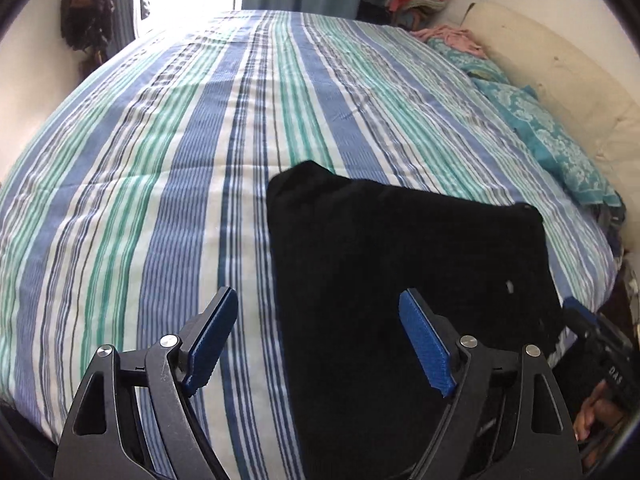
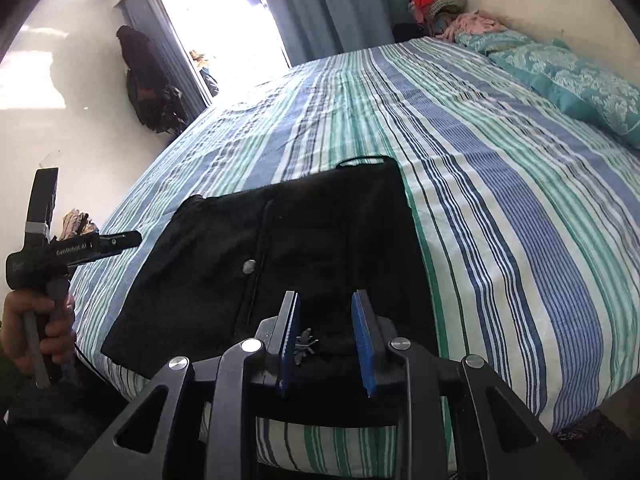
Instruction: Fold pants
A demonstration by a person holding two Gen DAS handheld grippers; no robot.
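The black pants (image 1: 404,280) lie folded in a compact rectangle on the striped bedspread (image 1: 160,160), near the bed's front edge. They also show in the right wrist view (image 2: 280,248), with a silver button facing up. My left gripper (image 1: 318,300) is open wide and empty, held above the pants' left edge. My right gripper (image 2: 325,300) is partly open and empty, just above the near edge of the pants. The left gripper shows in the right wrist view (image 2: 120,242), held in a hand left of the pants.
Teal patterned pillows (image 2: 580,84) lie along the right side of the bed by the wall. A pile of clothes (image 2: 440,0) sits in the far corner. A bright doorway (image 2: 224,28) and dark bags hanging on the wall (image 2: 148,84) are at the far left.
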